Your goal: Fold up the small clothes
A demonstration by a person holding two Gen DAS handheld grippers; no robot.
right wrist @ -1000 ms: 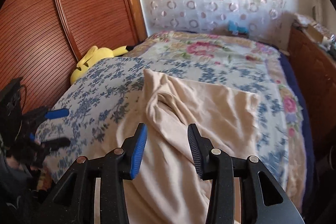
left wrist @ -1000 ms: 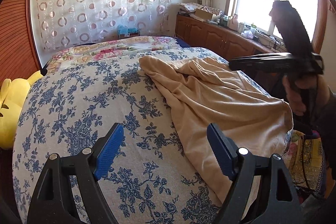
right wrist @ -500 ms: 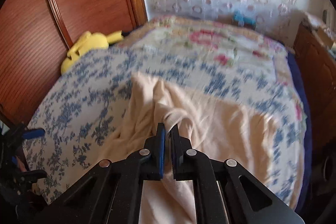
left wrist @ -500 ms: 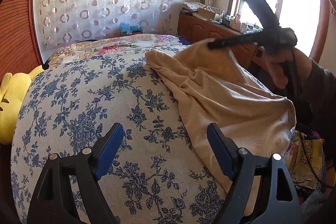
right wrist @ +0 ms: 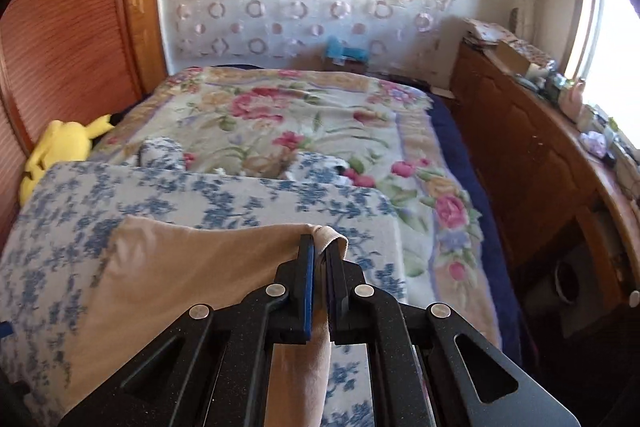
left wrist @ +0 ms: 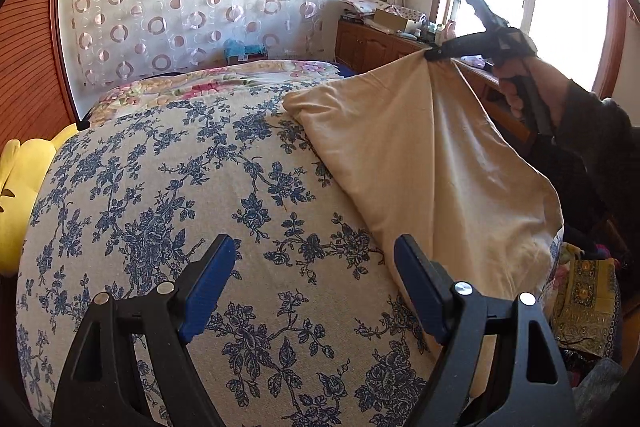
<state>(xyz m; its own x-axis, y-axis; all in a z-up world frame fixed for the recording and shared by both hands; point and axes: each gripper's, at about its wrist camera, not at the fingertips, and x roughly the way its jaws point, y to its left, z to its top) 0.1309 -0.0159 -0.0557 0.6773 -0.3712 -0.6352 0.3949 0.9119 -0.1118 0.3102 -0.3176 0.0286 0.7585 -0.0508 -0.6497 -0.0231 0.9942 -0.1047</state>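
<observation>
A beige garment (left wrist: pixel 432 155) lies on the right side of the bed's blue-flowered cover (left wrist: pixel 168 195). My right gripper (left wrist: pixel 434 54) is shut on one corner of it and holds that corner up, so the cloth hangs taut in a slope down to the bed. In the right wrist view the pinched beige garment (right wrist: pixel 188 267) bunches between the pads of the right gripper (right wrist: pixel 319 255). My left gripper (left wrist: pixel 310 269) is open, low over the near part of the cover, with nothing between its fingers; its right finger (left wrist: pixel 420 279) is close beside the garment's lower edge.
A yellow plush toy (left wrist: pixel 16 183) sits at the bed's left edge by the wooden wardrobe (right wrist: pixel 68 27). A flowered blanket (right wrist: pixel 304 123) covers the far half of the bed. A wooden cabinet (right wrist: pixel 532 155) with clutter runs under the window on the right. A patterned bag (left wrist: pixel 584 303) lies on the floor.
My right gripper shut on the beige garment and lifted its corner up and away, stretching the crumpled cloth into a taut sheet. The left gripper stayed put and open.
</observation>
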